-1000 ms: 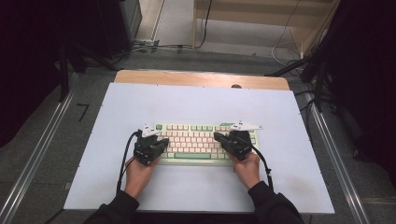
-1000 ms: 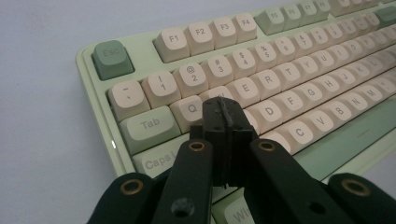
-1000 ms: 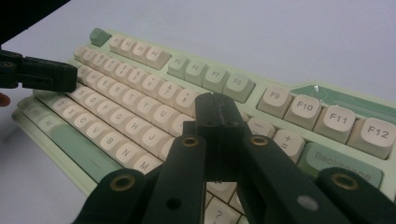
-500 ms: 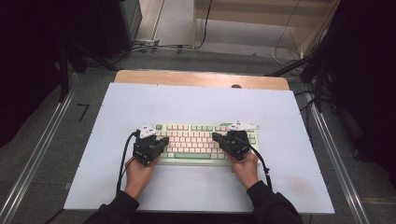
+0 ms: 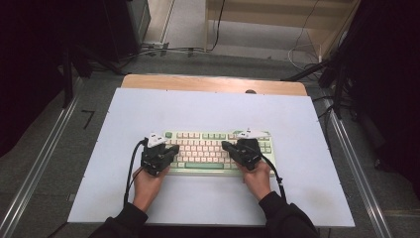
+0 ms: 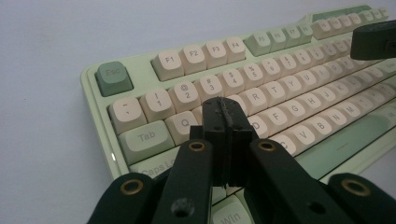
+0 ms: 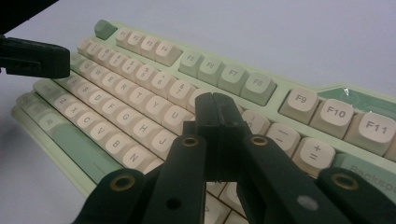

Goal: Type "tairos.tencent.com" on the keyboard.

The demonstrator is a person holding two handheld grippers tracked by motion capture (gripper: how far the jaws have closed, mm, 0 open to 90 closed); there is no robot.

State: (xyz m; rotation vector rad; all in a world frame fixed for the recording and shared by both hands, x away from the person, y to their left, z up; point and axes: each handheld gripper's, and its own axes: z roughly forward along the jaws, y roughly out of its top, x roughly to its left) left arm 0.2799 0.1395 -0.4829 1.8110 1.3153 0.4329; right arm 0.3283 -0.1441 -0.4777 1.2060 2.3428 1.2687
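A pale green keyboard (image 5: 204,148) with cream keys lies on the white tabletop (image 5: 208,109), near the person's side. My left gripper (image 5: 173,149) hovers over its left end, jaws pressed together with nothing between them. In the left gripper view its tips (image 6: 224,110) sit just above the keyboard (image 6: 280,88) near the W and E keys. My right gripper (image 5: 226,145) is over the right half, also shut and empty. In the right gripper view its tips (image 7: 217,106) hang over the keyboard (image 7: 140,95) near the I and O keys. Whether either tip touches a key is unclear.
A wooden strip (image 5: 213,83) runs along the table's far edge. Metal rails (image 5: 34,168) flank the table, and cables (image 5: 163,49) lie on the floor beyond it. Bare tabletop surrounds the keyboard on all sides.
The right gripper has edged slightly left across the keys. The left gripper has kept still.
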